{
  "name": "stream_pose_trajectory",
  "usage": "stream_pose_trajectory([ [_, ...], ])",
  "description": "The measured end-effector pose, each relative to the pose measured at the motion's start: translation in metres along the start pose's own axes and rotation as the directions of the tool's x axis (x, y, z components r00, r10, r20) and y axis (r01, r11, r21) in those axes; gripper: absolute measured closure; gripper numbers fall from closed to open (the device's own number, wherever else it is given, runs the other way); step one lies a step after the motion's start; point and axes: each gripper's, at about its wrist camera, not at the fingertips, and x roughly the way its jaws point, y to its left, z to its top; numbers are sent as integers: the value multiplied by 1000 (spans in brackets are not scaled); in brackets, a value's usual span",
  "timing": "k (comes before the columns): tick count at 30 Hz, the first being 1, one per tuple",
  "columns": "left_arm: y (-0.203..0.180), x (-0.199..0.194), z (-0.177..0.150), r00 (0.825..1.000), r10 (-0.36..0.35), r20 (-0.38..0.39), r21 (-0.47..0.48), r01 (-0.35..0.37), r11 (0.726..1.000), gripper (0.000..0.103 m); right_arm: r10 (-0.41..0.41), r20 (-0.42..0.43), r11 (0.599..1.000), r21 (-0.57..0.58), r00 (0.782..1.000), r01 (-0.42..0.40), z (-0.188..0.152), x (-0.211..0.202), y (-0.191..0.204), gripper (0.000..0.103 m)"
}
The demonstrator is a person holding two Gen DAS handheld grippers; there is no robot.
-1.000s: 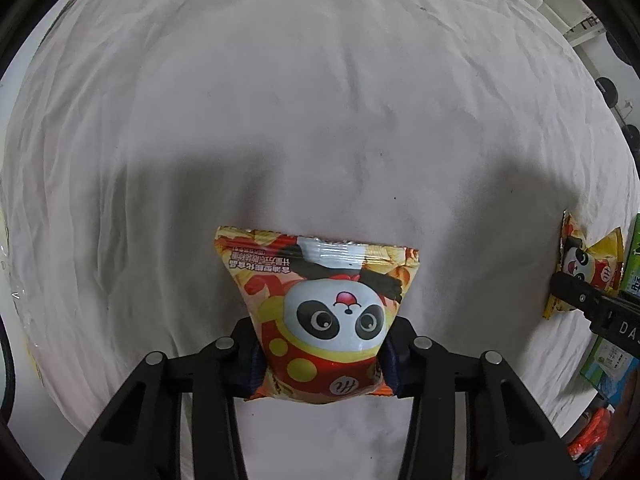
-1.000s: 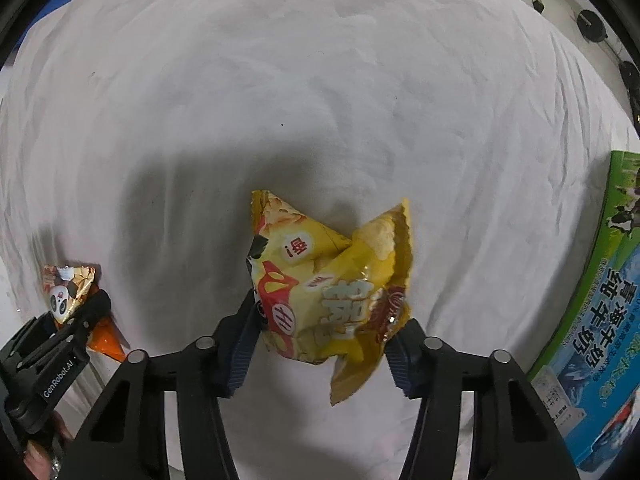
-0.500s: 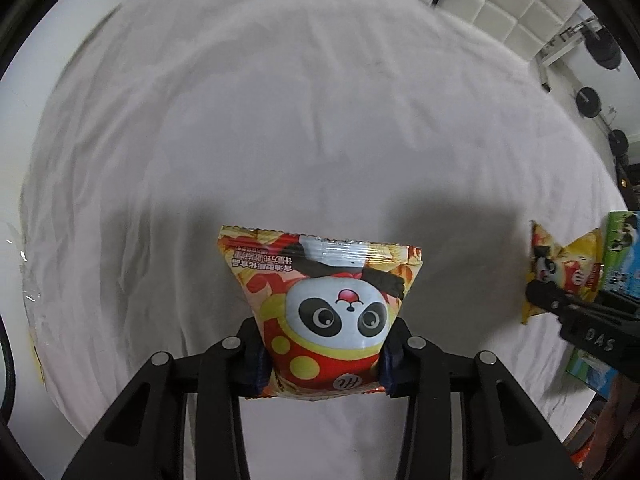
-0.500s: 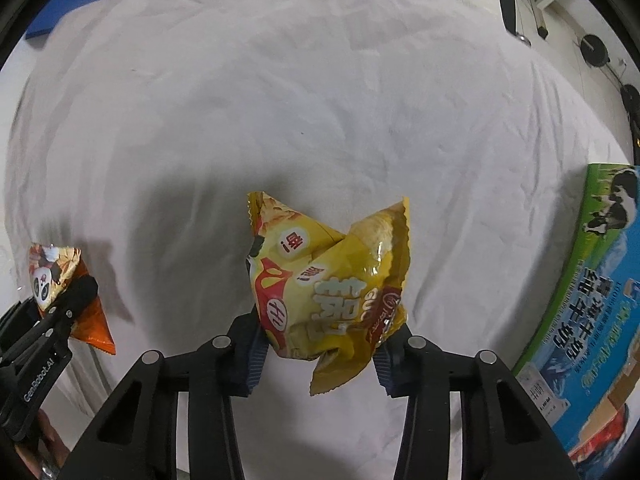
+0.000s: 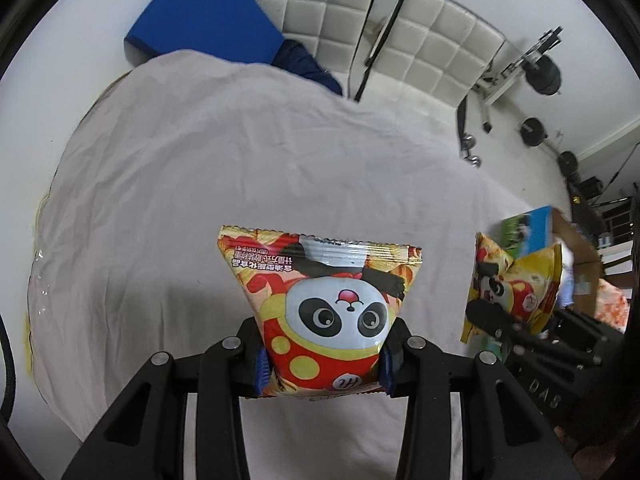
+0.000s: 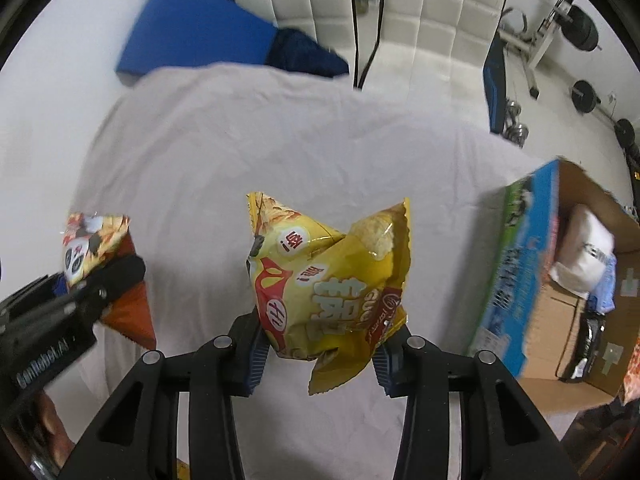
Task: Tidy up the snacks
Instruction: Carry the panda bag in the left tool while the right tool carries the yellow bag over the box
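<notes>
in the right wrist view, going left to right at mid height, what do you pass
left hand-held gripper holding the panda snack bag → yellow chip bag in the right hand-held gripper → open cardboard box

1. A home room doubling as a gym is shown.
2. A sheet-covered bed is seen before a tufted headboard.
3. Weight plates and a bench are kept alongside.
</notes>
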Motion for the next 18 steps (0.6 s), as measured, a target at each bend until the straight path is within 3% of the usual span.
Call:
stream_pose_trajectory([
  [7, -35, -73, -20, 992, -8, 125, 54, 1, 999, 66, 6, 146, 1000, 12, 989, -8, -52, -79, -18, 58],
  [18, -98, -139, -55, 977, -95, 191, 158, 65, 985, 66, 9, 302, 998, 56, 953, -27, -125, -194, -52, 58],
])
